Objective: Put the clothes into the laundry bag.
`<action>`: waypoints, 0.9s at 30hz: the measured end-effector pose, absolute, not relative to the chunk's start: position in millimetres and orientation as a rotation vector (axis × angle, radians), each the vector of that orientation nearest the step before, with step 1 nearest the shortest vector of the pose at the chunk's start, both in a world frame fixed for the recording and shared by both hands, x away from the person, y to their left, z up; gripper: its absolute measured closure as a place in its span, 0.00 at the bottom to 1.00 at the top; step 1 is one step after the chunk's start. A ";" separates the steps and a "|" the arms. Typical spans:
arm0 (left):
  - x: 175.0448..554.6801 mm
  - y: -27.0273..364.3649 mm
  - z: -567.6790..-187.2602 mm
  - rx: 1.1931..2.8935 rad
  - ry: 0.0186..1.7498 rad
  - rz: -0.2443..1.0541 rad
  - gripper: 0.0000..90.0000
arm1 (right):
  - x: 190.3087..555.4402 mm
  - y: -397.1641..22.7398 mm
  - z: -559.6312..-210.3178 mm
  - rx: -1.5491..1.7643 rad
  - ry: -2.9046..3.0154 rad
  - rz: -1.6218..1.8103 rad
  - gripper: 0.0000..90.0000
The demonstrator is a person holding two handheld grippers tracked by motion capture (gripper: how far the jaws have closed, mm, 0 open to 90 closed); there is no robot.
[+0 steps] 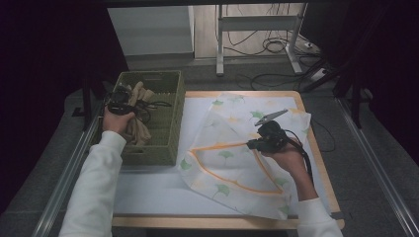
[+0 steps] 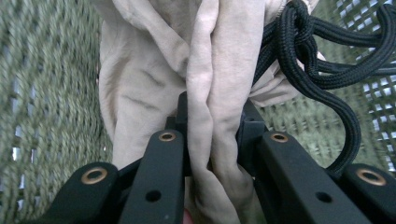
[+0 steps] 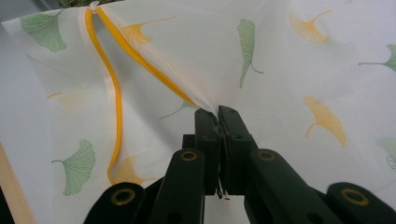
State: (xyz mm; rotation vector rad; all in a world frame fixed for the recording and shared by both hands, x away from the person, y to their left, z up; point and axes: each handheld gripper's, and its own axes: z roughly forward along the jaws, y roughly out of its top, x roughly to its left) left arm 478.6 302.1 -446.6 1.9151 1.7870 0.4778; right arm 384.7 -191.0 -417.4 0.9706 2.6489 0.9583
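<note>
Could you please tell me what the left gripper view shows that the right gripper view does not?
The left gripper view has the left gripper clamped on a bunched beige cloth, with a black cord over the green woven basket. The right gripper view has the right gripper shut on the orange-trimmed edge of a white leaf-printed mesh bag. Both share a pair of black jaws pinching fabric.

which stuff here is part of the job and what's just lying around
In the job: beige cloth, left gripper, basket, leaf-print bag, right gripper.
Lying about: floor cables, desk frame.
</note>
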 end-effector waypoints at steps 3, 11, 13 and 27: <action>474.7 303.5 -440.6 1.879 1.750 0.480 0.85 | 385.2 -191.3 -417.9 0.976 2.649 0.954 0.96; 468.0 302.2 -434.2 1.849 1.714 0.496 0.85 | 384.9 -191.0 -417.4 0.976 2.650 0.954 0.96; 466.5 302.7 -433.6 1.839 1.699 0.487 0.85 | 384.9 -191.0 -417.4 0.975 2.650 0.955 0.96; 451.1 309.5 -417.1 1.732 1.609 0.497 0.85 | 384.4 -189.8 -417.9 0.975 2.654 0.948 0.96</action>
